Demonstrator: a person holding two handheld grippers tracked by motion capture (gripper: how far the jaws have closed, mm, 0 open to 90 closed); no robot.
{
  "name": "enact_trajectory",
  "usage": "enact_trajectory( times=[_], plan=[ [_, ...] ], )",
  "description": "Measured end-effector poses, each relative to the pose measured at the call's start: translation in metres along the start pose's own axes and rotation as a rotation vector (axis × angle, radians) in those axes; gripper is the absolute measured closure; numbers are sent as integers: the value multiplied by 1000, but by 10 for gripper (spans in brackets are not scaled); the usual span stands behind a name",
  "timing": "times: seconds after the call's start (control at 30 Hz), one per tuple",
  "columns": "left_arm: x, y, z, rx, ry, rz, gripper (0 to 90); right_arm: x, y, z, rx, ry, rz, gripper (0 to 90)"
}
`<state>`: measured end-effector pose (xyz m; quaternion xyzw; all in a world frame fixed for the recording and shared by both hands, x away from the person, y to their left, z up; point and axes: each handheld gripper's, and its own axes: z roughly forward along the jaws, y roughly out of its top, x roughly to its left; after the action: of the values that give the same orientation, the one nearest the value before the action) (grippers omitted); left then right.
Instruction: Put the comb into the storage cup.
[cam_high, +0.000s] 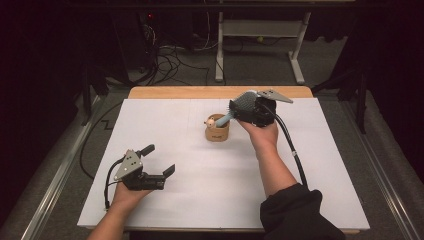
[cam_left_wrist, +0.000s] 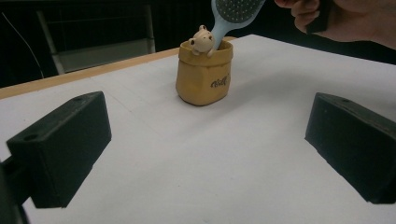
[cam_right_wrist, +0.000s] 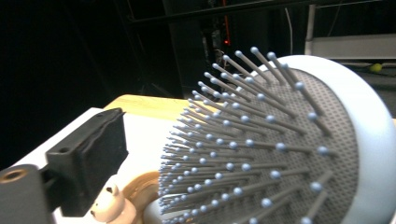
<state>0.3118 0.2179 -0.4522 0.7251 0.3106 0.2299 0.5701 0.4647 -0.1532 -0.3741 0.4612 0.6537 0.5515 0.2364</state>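
Observation:
A small tan cup (cam_high: 217, 131) (cam_left_wrist: 204, 79) with a bear figure (cam_high: 212, 121) (cam_left_wrist: 202, 39) (cam_right_wrist: 109, 205) on its rim stands at the middle of the white table. A light-blue hairbrush (cam_high: 244, 102) (cam_left_wrist: 233, 11) (cam_right_wrist: 299, 140) leans in it, handle down, head up to the right. My right gripper (cam_high: 241, 107) (cam_right_wrist: 233, 154) has the brush head between its jaws. The visible jaw stands a little off the bristle tips; the other is hidden behind the head. My left gripper (cam_high: 159, 160) (cam_left_wrist: 205, 149) rests at the front left, open and holding nothing, pointing at the cup.
The white sheet (cam_high: 200, 195) covers a wooden table whose far edge (cam_high: 165, 92) shows bare. Beyond it, cables (cam_high: 170, 60) lie on the floor beside a white desk frame (cam_high: 260, 27). The surroundings are dark.

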Motion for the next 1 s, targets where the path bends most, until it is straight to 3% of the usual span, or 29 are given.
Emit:
enact_trajectory(
  times=[0.07, 0.37, 0.57, 1.0],
  plan=[
    [0, 0, 0, 0, 0, 1, 8, -1, 0, 0, 6, -1, 0, 9],
    [0, 0, 2, 7, -1, 3, 8, -5, -1, -6, 15, -4, -24, 5],
    [-1, -1, 3, 11, 2, 8, 8, -9, -2, -17, 6, -14, -36, 5],
    [0, -1, 4, 24, 8, 11, 8, -9, -14, -42, 19, 14, -89, 5]
  ],
)
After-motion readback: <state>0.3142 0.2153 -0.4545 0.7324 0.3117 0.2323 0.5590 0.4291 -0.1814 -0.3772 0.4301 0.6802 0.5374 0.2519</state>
